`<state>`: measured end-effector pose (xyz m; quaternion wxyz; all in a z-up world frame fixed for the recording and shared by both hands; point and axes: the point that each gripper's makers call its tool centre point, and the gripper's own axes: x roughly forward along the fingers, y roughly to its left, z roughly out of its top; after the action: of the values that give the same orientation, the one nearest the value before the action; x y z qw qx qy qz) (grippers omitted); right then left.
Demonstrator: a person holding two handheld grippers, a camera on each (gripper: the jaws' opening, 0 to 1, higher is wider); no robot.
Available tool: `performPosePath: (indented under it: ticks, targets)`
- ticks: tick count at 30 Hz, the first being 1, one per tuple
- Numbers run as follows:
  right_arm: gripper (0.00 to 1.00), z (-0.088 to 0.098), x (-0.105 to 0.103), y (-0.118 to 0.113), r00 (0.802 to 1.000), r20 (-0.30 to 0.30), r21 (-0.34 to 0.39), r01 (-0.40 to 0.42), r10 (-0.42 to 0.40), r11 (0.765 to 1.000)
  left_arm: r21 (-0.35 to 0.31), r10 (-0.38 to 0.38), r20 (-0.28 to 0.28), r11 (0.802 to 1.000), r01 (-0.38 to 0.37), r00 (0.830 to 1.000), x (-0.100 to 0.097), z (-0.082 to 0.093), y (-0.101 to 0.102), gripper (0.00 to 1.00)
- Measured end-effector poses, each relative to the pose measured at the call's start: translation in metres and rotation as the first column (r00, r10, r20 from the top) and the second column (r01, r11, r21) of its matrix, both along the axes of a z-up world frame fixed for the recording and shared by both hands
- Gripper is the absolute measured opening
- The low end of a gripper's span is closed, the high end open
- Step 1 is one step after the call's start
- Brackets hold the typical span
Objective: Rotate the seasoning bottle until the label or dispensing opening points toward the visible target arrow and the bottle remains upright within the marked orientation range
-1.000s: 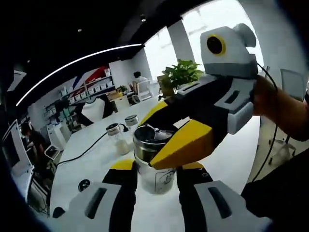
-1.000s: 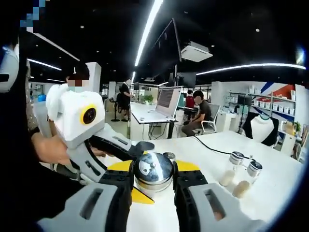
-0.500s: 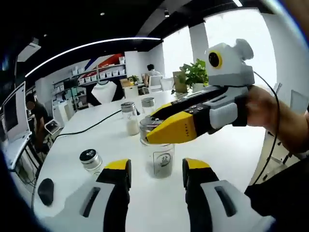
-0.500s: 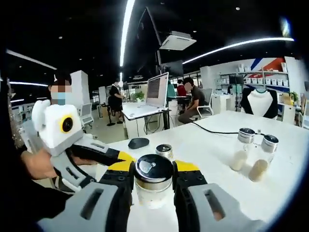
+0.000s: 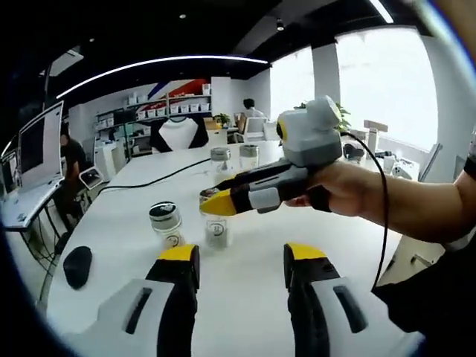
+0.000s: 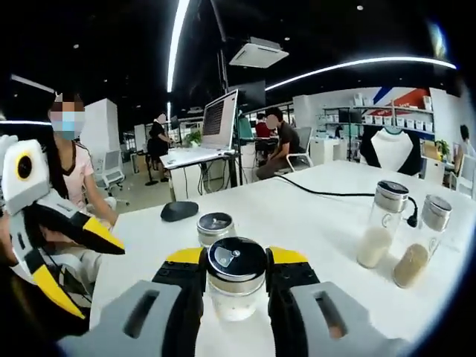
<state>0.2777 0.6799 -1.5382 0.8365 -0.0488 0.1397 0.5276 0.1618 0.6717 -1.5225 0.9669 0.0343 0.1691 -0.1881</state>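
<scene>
Seasoning bottle upright, gripped by right gripper

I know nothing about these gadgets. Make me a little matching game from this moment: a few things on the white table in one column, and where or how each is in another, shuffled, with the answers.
Things:
1. glass seasoning bottle with shiny metal cap
2. black computer mouse
3. two tall glass shakers
4. left gripper

States:
A. jaws open, holding nothing
B. part-filled with pale powder
C. clamped between the right gripper jaws
D. near the table's far edge

Pairs: 1-C, 2-D, 3-B, 4-A
</scene>
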Motion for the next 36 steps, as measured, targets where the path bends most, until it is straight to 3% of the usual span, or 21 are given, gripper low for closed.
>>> performPosePath:
  ticks: [5, 17, 24, 28, 31, 34, 36]
  targets:
    - [0.28, -0.006, 0.010, 0.005, 1.000, 0.000, -0.018, -0.002, 0.002, 1.000, 0.002, -0.004, 0.008, 1.000, 0.004, 1.000, 0.003, 0.004, -0.001, 0.48]
    - [0.29, -0.011, 0.009, 0.010, 0.998, 0.048, -0.052, -0.038, 0.040, 0.998, 0.005, 0.000, 0.027, 1.000, 0.000, 1.000, 0.007, 0.014, 0.001, 0.47]
    - [0.32, 0.002, 0.005, 0.006, 0.997, 0.066, -0.031, -0.042, 0.044, 0.999, 0.007, 0.000, 0.027, 1.000, 0.000, 1.000, 0.008, 0.015, 0.000, 0.47]
    - [0.32, 0.014, -0.005, -0.012, 0.999, 0.049, 0.029, -0.014, 0.013, 0.999, 0.003, -0.003, 0.031, 1.000, 0.003, 1.000, 0.007, 0.016, -0.004, 0.47]
    - [0.32, 0.019, -0.012, -0.038, 0.998, -0.005, 0.106, 0.061, -0.061, 0.992, -0.003, -0.008, 0.036, 1.000, 0.008, 0.999, 0.007, 0.017, -0.008, 0.46]
    - [0.30, 0.013, -0.013, -0.064, 0.988, -0.051, 0.108, 0.147, -0.143, 0.983, -0.012, -0.015, 0.049, 1.000, 0.016, 0.999, 0.009, 0.021, -0.015, 0.46]
    - [0.30, 0.012, -0.008, -0.080, 0.980, -0.039, 0.114, 0.196, -0.193, 0.974, -0.019, -0.022, 0.064, 1.000, 0.023, 0.998, 0.010, 0.025, -0.020, 0.46]
